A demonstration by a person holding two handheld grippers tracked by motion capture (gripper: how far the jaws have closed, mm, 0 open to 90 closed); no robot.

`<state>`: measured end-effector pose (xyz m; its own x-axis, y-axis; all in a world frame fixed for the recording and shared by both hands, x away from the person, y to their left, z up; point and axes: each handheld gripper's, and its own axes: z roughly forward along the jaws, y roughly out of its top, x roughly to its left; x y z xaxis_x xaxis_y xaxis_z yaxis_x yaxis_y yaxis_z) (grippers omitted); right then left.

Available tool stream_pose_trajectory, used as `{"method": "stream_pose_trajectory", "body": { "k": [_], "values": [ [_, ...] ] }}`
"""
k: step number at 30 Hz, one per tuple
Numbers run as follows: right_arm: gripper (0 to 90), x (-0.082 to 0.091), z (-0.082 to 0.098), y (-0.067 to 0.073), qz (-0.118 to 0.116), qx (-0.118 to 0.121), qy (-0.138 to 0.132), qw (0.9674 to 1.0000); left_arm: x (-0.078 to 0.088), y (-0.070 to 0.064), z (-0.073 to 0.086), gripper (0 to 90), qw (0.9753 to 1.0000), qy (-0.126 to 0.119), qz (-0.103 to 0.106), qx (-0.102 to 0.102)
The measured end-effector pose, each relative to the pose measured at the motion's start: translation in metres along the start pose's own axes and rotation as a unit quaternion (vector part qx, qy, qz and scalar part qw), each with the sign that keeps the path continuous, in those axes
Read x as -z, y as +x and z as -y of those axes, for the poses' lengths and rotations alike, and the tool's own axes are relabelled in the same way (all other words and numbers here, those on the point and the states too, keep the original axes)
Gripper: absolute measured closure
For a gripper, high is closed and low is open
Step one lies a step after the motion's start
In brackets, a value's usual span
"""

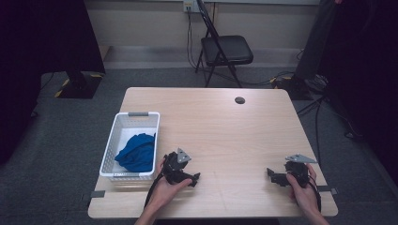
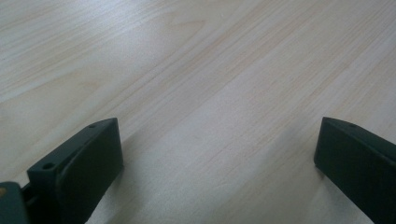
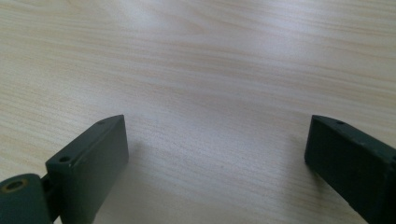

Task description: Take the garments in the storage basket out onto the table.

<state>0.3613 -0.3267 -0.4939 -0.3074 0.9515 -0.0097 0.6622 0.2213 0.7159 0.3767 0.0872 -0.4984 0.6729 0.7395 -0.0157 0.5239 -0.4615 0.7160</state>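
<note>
My left gripper [image 1: 194,178] rests on the light wood table [image 1: 220,122] near the front edge, held by a hand, just right of a white basket [image 1: 123,136]. In the left gripper view its jaws stand wide apart around the left gripper [image 2: 219,144] midpoint, with bare wood between them. My right gripper [image 1: 271,173] lies near the front right corner, pointing left. The right gripper [image 3: 217,140] is open too, nothing between its jaws. A crumpled blue cloth [image 1: 137,152] lies inside the basket.
A small dark round grommet [image 1: 240,100] is set in the table near its far edge. A black folding chair [image 1: 223,49] stands beyond the table. Cables run over the grey carpet at the back right.
</note>
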Motion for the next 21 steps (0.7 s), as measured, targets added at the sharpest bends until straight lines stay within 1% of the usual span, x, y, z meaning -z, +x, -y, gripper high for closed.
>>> {"method": "stream_pose_trajectory", "body": {
  "k": [6,10,12,15,17,19,20,21],
  "values": [
    [4.7,0.0,0.0,0.0,0.0,0.003,0.001,1.0,0.001,-0.001,0.0,0.9,1.0,0.004,-0.001,-0.001],
    [4.7,0.0,0.0,-0.001,-0.001,0.005,0.001,1.0,0.003,0.0,0.0,3.3,1.0,0.003,-0.002,0.001],
    [4.7,0.0,0.0,-0.001,-0.002,0.005,0.001,1.0,0.003,0.0,0.001,8.2,1.0,-0.009,-0.003,0.002],
    [4.8,0.0,0.0,-0.002,-0.003,0.006,0.001,1.0,0.004,0.001,0.0,12.0,1.0,-0.008,-0.002,0.001],
    [4.8,0.0,0.0,-0.002,-0.005,0.008,0.001,1.0,0.005,0.0,0.0,16.8,1.0,-0.006,0.0,-0.001],
    [4.8,0.0,0.0,-0.002,-0.005,0.008,0.001,1.0,0.006,-0.001,-0.001,15.9,1.0,-0.006,0.007,0.0],
    [4.8,0.0,0.0,-0.002,-0.005,0.008,0.001,1.0,0.008,-0.001,-0.002,16.3,0.9999,-0.01,0.011,-0.002],
    [4.8,0.0,0.0,-0.002,-0.005,0.008,0.001,1.0,0.01,-0.002,-0.003,16.2,0.9998,-0.018,0.011,0.001]
  ]
}}
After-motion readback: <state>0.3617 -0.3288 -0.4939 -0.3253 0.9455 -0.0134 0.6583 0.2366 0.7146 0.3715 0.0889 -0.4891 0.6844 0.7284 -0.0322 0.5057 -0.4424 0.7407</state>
